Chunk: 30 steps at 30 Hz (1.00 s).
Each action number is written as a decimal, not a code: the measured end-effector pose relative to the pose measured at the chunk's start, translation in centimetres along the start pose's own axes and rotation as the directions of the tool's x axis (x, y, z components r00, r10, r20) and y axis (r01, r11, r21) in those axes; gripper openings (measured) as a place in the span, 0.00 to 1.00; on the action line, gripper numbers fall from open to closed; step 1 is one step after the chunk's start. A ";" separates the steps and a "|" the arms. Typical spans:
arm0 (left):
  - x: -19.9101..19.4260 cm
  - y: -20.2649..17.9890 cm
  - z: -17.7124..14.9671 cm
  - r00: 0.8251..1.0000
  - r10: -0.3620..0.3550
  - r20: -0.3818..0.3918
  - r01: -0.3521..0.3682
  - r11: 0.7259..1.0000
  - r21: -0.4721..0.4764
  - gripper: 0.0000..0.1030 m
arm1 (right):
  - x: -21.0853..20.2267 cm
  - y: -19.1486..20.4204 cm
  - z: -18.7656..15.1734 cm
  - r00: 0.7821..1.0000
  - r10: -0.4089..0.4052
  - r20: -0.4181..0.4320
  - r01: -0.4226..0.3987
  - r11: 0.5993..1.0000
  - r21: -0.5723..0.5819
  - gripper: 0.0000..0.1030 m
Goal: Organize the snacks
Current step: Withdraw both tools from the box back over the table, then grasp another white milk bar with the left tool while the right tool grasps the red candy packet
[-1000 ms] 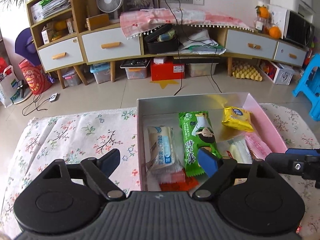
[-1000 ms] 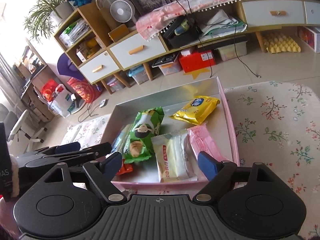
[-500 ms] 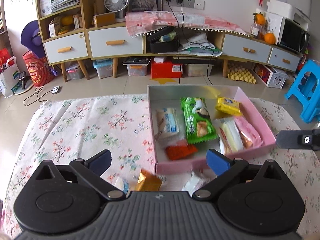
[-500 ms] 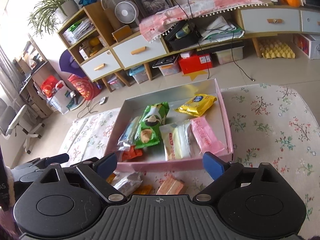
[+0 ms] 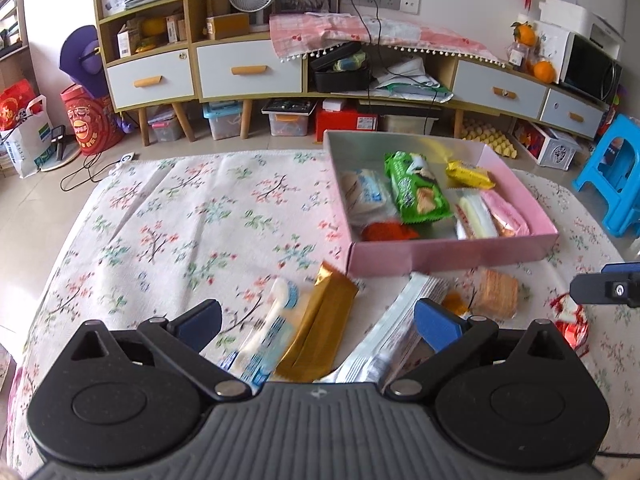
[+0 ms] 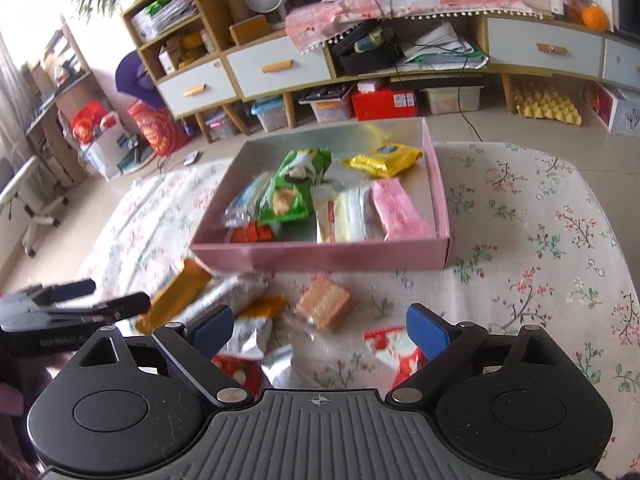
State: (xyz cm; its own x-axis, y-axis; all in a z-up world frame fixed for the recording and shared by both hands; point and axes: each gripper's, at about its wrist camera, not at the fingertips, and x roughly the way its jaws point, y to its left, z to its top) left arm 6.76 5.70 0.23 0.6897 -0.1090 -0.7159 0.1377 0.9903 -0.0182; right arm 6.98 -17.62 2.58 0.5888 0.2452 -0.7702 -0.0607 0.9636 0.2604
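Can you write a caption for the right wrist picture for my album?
Open right gripper hovers over loose snacks, like a clear-wrapped cracker pack, in front of the pink box.

You have one pink box (image 6: 320, 258) holding seven snack packets, seven more loose packets by the counter's near edge, and two grippers.

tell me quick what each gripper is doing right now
left gripper: open, holding nothing
right gripper: open, holding nothing
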 end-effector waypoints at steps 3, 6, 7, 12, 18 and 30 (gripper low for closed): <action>-0.3 0.5 -1.3 1.000 -0.015 0.009 0.015 1.000 -0.004 1.00 | 0.0 0.8 -1.3 0.999 -0.044 0.005 0.044 0.995 -0.089 0.92; -0.3 0.9 -2.3 0.999 -0.033 -0.011 0.033 0.999 0.022 1.00 | -0.1 0.8 -2.4 0.998 -0.061 -0.001 0.060 0.989 -0.135 0.92; -0.3 1.1 -2.6 0.999 -0.034 -0.015 0.034 0.999 0.030 1.00 | -0.1 0.6 -2.6 0.998 -0.063 -0.005 0.062 0.989 -0.135 0.92; -0.2 2.8 -4.1 1.000 -0.012 -0.029 0.013 0.999 0.041 1.00 | 0.1 -0.8 -4.1 0.994 -0.110 -0.020 0.107 0.986 -0.126 0.92; 0.3 4.2 -5.7 0.999 0.013 -0.052 -0.009 0.997 0.082 1.00 | 0.9 -2.0 -6.3 0.985 -0.163 -0.057 0.151 0.973 -0.176 0.92; 2.0 5.6 -6.6 0.999 -0.039 -0.001 0.039 0.985 0.166 1.00 | 2.6 -4.1 -8.2 0.980 -0.178 -0.091 0.162 0.973 -0.162 1.00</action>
State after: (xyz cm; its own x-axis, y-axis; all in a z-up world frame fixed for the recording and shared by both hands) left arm 4.20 11.63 -5.95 0.6832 -0.1478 -0.7151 0.2805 0.9573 0.0701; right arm 2.15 -20.06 -5.29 0.5144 0.0782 -0.8540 -0.0941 0.9950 0.0345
